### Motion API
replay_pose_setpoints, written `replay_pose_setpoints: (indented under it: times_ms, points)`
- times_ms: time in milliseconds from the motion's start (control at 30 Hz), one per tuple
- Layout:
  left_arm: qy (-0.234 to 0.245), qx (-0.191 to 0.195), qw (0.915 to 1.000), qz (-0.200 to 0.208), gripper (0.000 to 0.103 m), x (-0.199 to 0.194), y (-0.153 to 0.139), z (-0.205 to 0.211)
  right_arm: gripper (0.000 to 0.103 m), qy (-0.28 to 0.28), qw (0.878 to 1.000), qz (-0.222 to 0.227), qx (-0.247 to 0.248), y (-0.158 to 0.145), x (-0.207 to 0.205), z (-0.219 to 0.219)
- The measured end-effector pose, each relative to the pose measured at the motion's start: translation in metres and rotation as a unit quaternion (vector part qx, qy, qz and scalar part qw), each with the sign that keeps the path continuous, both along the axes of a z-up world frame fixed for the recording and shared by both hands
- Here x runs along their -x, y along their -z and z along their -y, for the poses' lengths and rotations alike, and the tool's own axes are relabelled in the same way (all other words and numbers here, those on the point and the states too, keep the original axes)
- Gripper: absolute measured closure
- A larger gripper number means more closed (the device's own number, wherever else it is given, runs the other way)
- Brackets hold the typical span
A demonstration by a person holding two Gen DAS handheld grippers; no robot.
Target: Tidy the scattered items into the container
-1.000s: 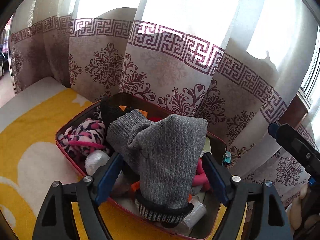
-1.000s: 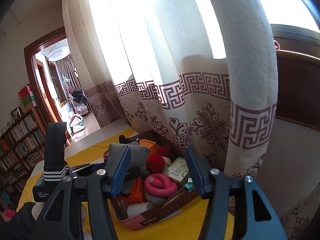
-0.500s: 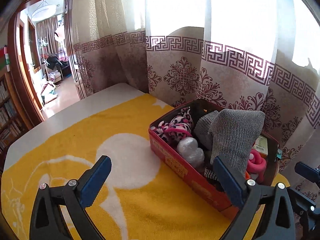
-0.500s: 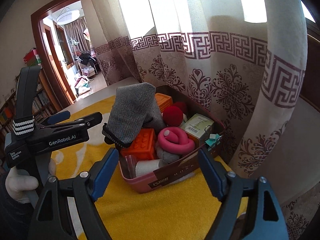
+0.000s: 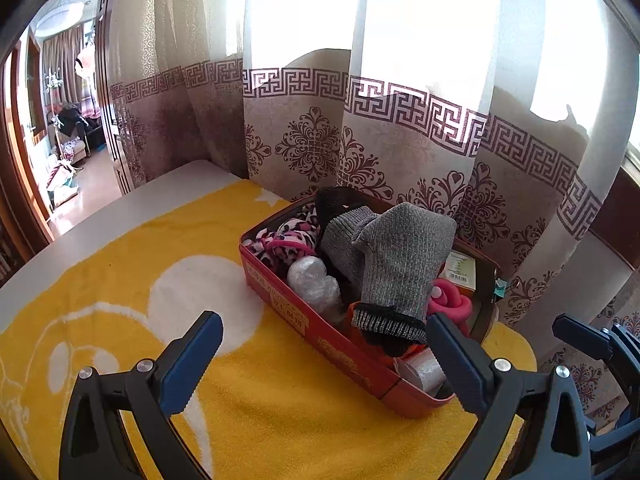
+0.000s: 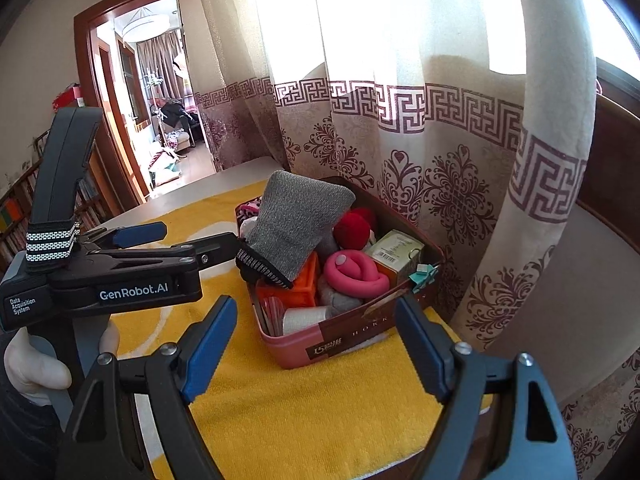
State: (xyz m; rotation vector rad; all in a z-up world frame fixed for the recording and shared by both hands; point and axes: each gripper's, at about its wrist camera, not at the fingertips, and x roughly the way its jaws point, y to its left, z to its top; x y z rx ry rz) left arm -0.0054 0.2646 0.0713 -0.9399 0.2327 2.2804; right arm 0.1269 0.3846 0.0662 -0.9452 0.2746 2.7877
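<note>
Blue-padded and spread wide with nothing between their fingers, the left gripper and right gripper hung just short of the red tin, where the grey sock lay heaped atop the other items.

A lived-in home: patterned curtains hang behind a yellow towel; left of the curtains, a wooden doorway opens onto a cluttered room, bookshelves beside it.
</note>
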Motion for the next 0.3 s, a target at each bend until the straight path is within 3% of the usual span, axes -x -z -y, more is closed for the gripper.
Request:
replay_pose_setpoints:
  times_ms: [133,300]
  points:
    - [0.020,0.000,0.9998,0.003,0.000,-0.003,0.001,-0.009,0.019,0.003,1.000,0.000,-0.003,0.001,-0.002,0.000]
    - [0.038,0.008,0.9989,-0.025,0.000,-0.014,-0.001,-0.019,0.019,0.005,1.000,0.004,-0.002,0.003,-0.002,-0.002]
